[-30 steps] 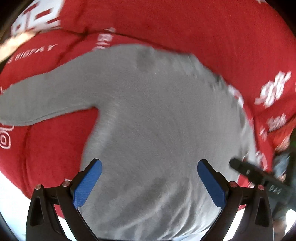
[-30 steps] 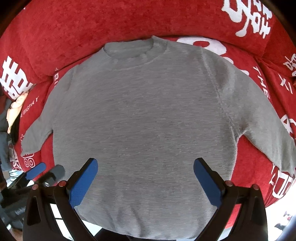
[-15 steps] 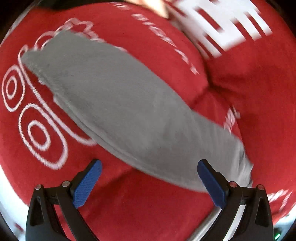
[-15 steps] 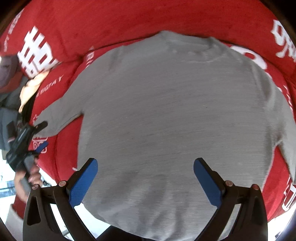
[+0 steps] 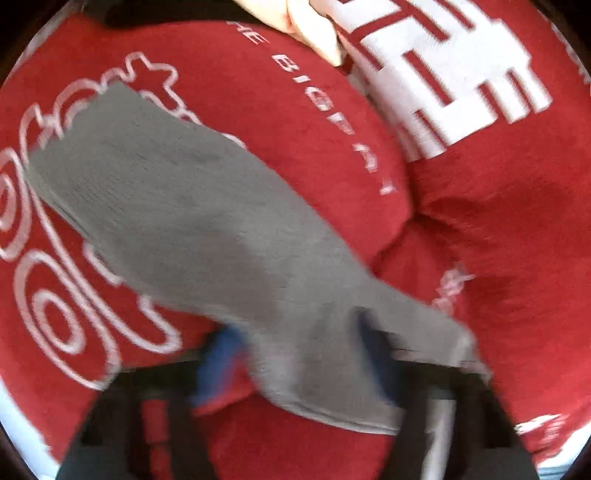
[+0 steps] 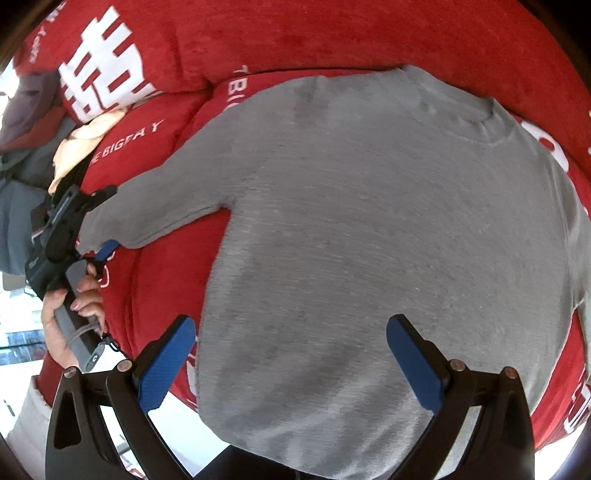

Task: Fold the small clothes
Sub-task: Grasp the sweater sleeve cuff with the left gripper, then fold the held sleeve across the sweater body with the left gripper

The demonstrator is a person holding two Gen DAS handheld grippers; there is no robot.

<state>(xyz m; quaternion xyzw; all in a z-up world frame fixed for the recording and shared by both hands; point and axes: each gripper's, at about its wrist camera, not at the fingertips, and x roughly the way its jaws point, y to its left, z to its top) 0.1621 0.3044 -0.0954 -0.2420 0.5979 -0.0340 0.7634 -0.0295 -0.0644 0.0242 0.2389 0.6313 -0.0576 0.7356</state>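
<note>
Red sofa (image 6: 332, 40); one grey sweater (image 6: 369, 240); left gripper (image 5: 295, 362) clamps sleeve (image 5: 177, 206); right gripper (image 6: 291, 358) wide, empty.

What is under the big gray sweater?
The gray sweater lies spread on a red sofa cushion with white print, which shows all around it. Whatever is directly beneath the sweater's middle is covered, so I can't tell.

My left gripper (image 5: 295, 365) is badly motion-blurred — I cannot tell whether its blue pads grip the grey sweater's (image 6: 388, 240) sleeve (image 5: 192, 221) draped over them. My right wrist view cuts off the sweater's hem and far sleeve at the frame edge. The clothes pile (image 6: 26, 140) beyond the red sofa cover (image 6: 332, 33) — unidentifiable.
</note>
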